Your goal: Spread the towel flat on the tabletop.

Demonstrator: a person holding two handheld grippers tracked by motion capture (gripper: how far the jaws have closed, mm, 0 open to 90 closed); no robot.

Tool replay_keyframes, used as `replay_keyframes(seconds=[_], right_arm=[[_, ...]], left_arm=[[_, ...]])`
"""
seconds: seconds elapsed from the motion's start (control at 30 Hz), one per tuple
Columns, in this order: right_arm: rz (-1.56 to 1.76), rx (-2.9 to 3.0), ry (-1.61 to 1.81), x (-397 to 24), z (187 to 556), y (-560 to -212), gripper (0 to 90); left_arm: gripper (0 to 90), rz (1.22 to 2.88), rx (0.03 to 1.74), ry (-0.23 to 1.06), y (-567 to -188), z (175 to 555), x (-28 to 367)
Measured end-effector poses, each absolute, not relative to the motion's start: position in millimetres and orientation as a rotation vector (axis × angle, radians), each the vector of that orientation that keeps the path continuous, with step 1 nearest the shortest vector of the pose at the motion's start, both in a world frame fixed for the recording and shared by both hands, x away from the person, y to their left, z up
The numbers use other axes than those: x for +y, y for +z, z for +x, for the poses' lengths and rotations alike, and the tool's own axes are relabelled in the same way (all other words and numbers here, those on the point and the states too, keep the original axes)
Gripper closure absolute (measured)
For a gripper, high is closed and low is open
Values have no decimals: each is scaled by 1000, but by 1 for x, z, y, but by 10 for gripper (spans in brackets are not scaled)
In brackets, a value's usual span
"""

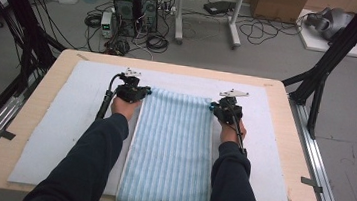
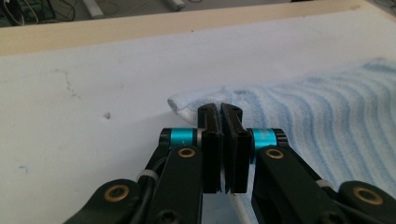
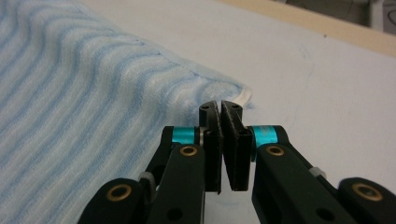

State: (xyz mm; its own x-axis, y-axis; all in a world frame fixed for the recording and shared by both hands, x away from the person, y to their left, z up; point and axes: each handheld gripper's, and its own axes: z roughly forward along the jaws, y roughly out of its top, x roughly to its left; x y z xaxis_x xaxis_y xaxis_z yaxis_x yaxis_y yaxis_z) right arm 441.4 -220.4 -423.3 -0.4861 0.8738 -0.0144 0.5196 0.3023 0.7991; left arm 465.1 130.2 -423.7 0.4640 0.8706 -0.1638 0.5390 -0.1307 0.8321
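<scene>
Striped blue towel (image 1: 171, 150) lies between both claws. Left claw (image 2: 219, 108) pinches its far left corner, right claw (image 3: 220, 106) its far right corner, jaws clamped, likely for lifting into a fold.

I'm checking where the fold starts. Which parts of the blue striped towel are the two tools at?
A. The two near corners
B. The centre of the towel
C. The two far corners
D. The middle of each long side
C: in the high view the left tool and right tool sit at the far corners of the blue striped towel, jaws shut at the edge.
</scene>
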Motion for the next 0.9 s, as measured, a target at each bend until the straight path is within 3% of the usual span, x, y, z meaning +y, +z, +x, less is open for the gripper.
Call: replay_keyframes(seconds=[0.07, 0.13, 0.2, 0.4, 0.53, 0.73, 0.8, 0.87, 0.9], right_arm=[[1266, 2144, 1033, -220, 445, -428, 832], [1323, 2153, 993, -220, 448, -435, 680], [1395, 2138, 970, -223, 450, -440, 602], [1418, 2080, 1016, -229, 449, -432, 579], [1376, 2098, 1037, -221, 456, -427, 583], [1425, 2139, 924, -209, 483, -437, 476], [1424, 2165, 878, -206, 488, -442, 523], [1380, 2187, 905, -205, 490, -442, 797], [1347, 2212, 908, -203, 490, -441, 841]], left_arm=[[822, 1835, 1225, 451, -429, 466, 129], [603, 1873, 1284, 474, -435, 467, 127], [518, 1872, 1307, 496, -437, 466, 127], [509, 1842, 1309, 523, -434, 465, 135], [559, 1812, 1284, 529, -430, 466, 139], [560, 1836, 1291, 519, -429, 464, 138], [557, 1828, 1292, 524, -426, 463, 139], [551, 1828, 1297, 528, -423, 462, 141], [547, 1826, 1297, 530, -422, 462, 141]])
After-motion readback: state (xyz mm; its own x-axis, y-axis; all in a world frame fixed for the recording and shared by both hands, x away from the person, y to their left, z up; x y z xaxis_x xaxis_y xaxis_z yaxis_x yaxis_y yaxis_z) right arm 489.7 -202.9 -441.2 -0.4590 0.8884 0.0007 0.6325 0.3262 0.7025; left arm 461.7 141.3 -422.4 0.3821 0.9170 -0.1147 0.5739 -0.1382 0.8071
